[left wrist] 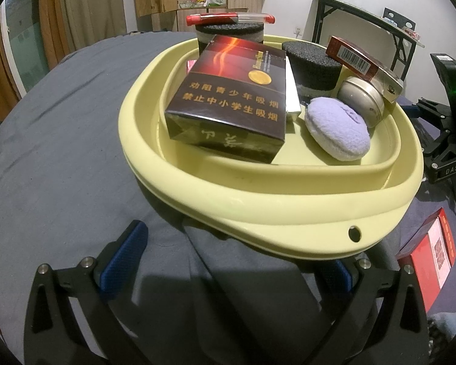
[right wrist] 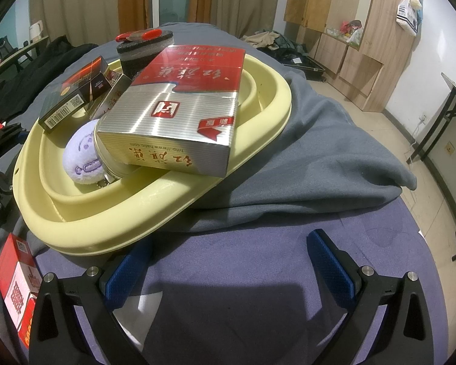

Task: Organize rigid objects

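A yellow basin [left wrist: 276, 194] is sitting on a grey cloth [left wrist: 60, 127], filling the upper centre of both wrist views and holding most of the objects. In the left wrist view, a dark pack [left wrist: 228, 97] is lying at the basin's 9 o'clock side, with a purple puff [left wrist: 337, 127] just beside it at 3 o'clock. A round tin [left wrist: 361, 97] is resting against the puff, tilted on edge. Behind them a black foam block [left wrist: 313, 64] is standing in the basin, and a second foam block [left wrist: 231, 35] at 12 o'clock is carrying a red pen [left wrist: 231, 18] across its top. A red-and-silver pack [right wrist: 179, 103] is leaning over the tin at the basin's 2 o'clock edge; in the right wrist view it is overhanging the near rim. A red box [left wrist: 428, 255] is lying on the cloth outside the basin, at 4 o'clock in the left view and 8 o'clock in the right.

The left gripper [left wrist: 237, 261] is hovering at the basin's near rim, jaws spread wide and gripping nothing. The right gripper [right wrist: 231, 261] is hanging over a purple mat [right wrist: 258, 273], likewise wide apart and empty.
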Demonstrator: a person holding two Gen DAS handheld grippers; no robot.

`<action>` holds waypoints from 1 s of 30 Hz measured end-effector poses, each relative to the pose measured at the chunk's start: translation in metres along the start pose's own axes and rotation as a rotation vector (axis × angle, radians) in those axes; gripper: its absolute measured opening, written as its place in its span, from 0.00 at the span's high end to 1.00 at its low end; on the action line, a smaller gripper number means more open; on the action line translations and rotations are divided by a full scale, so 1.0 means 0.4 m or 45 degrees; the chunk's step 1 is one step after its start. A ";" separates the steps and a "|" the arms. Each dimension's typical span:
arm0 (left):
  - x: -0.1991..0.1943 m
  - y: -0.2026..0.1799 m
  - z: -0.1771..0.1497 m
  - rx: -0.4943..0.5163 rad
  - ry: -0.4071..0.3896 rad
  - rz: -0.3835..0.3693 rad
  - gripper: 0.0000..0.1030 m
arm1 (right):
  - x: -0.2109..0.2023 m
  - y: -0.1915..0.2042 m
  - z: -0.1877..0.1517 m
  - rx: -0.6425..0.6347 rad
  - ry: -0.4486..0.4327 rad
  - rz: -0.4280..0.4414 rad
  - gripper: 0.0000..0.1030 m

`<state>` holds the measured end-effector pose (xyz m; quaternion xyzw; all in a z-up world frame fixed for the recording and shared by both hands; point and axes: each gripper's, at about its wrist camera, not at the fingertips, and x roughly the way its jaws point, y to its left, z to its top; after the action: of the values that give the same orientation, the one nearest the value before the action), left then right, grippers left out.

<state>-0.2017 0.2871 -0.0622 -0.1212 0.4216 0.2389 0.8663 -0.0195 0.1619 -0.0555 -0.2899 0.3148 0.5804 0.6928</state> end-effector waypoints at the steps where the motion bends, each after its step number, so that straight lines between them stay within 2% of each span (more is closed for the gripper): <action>1: 0.001 -0.003 0.001 0.000 0.000 0.000 0.00 | 0.000 0.000 0.000 0.000 0.000 0.000 0.00; 30: -0.002 0.003 -0.001 0.002 0.001 0.005 0.00 | 0.000 0.001 0.000 0.000 0.000 0.000 0.00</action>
<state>-0.2029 0.2878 -0.0619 -0.1197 0.4223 0.2401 0.8658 -0.0198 0.1618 -0.0553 -0.2899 0.3149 0.5805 0.6927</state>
